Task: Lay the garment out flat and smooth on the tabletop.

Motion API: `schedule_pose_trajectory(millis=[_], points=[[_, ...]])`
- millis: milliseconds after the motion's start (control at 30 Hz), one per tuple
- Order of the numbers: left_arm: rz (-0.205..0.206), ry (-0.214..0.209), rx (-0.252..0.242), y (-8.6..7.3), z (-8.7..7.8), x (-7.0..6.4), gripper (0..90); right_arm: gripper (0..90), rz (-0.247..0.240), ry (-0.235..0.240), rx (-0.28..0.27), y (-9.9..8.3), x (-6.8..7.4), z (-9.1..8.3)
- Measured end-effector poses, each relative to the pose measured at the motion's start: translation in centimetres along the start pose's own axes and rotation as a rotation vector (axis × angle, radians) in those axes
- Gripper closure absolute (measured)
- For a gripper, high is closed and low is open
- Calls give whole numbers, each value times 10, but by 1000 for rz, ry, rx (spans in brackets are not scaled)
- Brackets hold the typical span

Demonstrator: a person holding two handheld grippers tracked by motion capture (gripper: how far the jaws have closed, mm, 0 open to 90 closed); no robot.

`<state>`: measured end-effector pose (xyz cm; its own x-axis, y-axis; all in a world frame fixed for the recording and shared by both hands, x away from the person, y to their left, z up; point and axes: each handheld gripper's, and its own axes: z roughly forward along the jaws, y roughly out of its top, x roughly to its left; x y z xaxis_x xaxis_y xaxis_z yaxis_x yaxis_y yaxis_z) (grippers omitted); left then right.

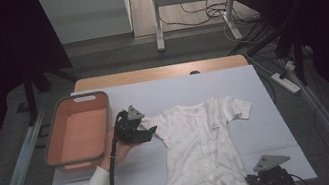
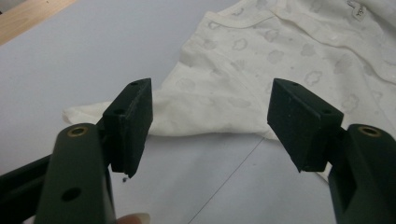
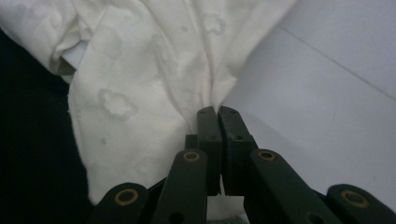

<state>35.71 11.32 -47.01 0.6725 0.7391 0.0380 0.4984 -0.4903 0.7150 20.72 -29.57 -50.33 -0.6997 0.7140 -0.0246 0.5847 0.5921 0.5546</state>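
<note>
High view: a white baby romper [image 1: 202, 147] lies face up and mostly flat on the pale sheet over the desk [image 1: 162, 90]. The left hand-held gripper [image 1: 145, 132] hovers just beside the garment's sleeve, with an orange tub [image 1: 78, 132] on its far side, away from the cloth. The right hand-held gripper [image 1: 260, 178] sits at the near desk edge, against the romper's leg hem. The step in hand looks like taking hold of the garment at two points, probably to fold or lift it.

Left gripper view: the left hand-held gripper [image 2: 210, 123] is released, jaws spread wide, with the sleeve [image 2: 196, 112] lying just ahead of and between them, not yet touched. To do this well, I would lower the jaws until the lower one slides under the sleeve's edge, and close on both layers rather than pinching the top one alone.

Right gripper view: the right hand-held gripper [image 3: 217, 116] is clenched on a bunched fold of the romper [image 3: 140, 93], cloth fanning away from the tips. That grasp looks narrow, so pull gently and keep both hands moving together to avoid slipping or dragging the fabric askew.
</note>
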Motion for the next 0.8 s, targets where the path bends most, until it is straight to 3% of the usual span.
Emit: schedule_pose_trajectory(millis=[67, 133, 167, 233, 367, 467, 533, 633, 800], points=[[-1, -2, 0, 0, 1, 0, 319, 878, 1, 2, -7, -2, 1, -2], [-5, -1, -1, 0, 1, 0, 318, 837, -4, 3, -50, -1, 1, -5], [-3, -2, -2, 0, 1, 0, 318, 776, 0, -1, -69, 0, 1, -6], [-3, -1, -2, 1, 0, 0, 318, 571, 28, -6, -116, 6, -3, -5], [-4, -2, -6, 1, 0, -1, 319, 471, 45, -5, -147, 25, -11, 7], [-4, -2, -5, 1, -1, -1, 319, 537, 32, -6, -95, 36, -17, 21], [-6, -2, -5, 0, -1, 0, 318, 682, 17, 5, -39, 41, -20, 31], [-16, 0, -8, -1, -3, 2, 318, 860, 3, 37, -22, 39, -21, 31], [-21, 3, -10, -2, -5, 3, 318, 874, -3, 44, -1, 20, -10, 16]])
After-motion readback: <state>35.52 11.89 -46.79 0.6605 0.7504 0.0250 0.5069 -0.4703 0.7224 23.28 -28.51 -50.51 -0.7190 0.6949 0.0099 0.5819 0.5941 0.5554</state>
